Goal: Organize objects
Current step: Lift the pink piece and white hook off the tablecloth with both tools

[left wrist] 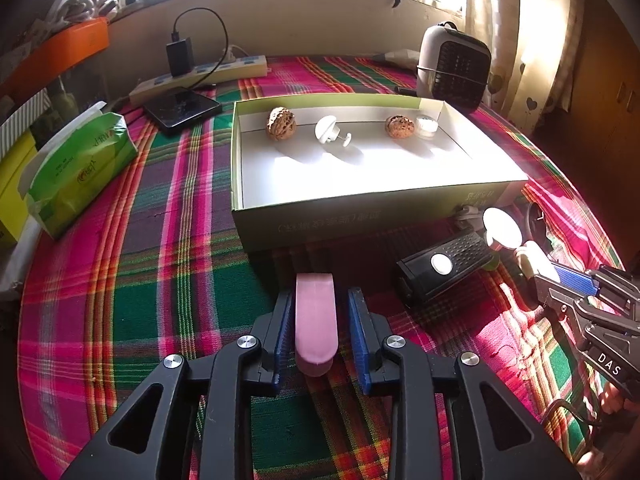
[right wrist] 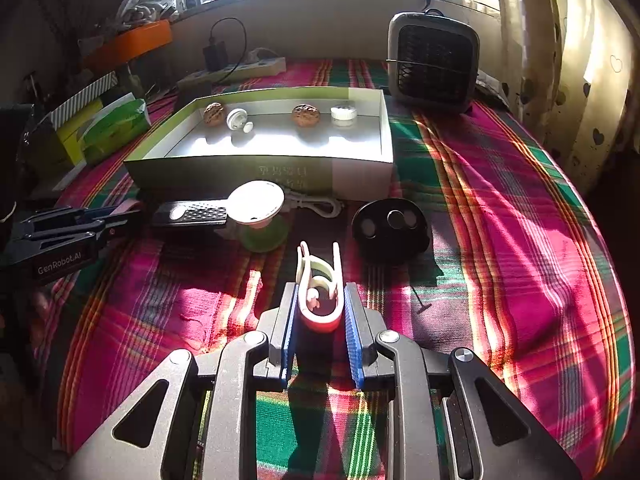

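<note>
Left gripper slack around a pink oblong piece, gaps showing on both sides, piece lying lengthwise between the blue pads just near of the shallow cardboard box. Right gripper clenched on a pink and white clip, near of the black round device. In the box, along the far wall: 2 walnuts, a white knob, a small jar.

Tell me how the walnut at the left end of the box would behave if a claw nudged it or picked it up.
The walnut looks round, so a nudge would probably roll it along the smooth white floor of the box. Its ridged, wrinkled shell should give pads some bite, though the curved shape could still squirt out. It seems hard and probably light.
</note>
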### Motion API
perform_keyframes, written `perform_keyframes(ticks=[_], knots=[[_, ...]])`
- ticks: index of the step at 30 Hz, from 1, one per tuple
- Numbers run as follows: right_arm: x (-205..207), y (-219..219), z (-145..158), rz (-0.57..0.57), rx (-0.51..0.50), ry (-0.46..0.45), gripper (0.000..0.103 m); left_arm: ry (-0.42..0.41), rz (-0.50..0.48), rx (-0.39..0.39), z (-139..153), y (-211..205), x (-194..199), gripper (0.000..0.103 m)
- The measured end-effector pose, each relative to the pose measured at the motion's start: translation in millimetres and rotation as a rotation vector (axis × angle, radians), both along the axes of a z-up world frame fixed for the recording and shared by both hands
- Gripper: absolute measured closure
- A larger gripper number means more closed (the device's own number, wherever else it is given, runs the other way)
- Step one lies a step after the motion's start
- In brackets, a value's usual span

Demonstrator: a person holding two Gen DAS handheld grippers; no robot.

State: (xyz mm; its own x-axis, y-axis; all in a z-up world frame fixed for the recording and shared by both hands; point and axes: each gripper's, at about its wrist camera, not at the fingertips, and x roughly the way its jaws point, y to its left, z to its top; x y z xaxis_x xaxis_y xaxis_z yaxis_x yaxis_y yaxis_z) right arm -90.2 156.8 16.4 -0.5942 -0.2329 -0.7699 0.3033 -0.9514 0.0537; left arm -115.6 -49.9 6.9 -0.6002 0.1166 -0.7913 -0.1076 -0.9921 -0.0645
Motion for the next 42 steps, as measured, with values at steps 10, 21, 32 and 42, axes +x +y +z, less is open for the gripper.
perform_keyframes(ticks=[10, 21, 32, 42], knots=[[-10.7, -3.6, -0.7, -0.004, -0.003, -0.002, 0.07, 0.007, 0.025, -0.025, -0.4, 0.3, -8.9, 0.075], [-11.4, -6.3, -0.6, -0.018, 0.026, 0.004, 0.074, -0.002, 0.041, -0.027, -0.2, 0.4, -13.2, 0.076], [-10.4, -6.4, -0.4, -0.011, 0.026, 0.005, 0.079, -0.004, 0.06, -0.034, -0.9, -3.8, -15.0, 0.086], [-8.6, -3.1, 4.9, -0.006, 0.011, 0.019, 0.079, -0.003, 0.065, -0.025, 3.2, -5.2, -10.0, 0.087]])
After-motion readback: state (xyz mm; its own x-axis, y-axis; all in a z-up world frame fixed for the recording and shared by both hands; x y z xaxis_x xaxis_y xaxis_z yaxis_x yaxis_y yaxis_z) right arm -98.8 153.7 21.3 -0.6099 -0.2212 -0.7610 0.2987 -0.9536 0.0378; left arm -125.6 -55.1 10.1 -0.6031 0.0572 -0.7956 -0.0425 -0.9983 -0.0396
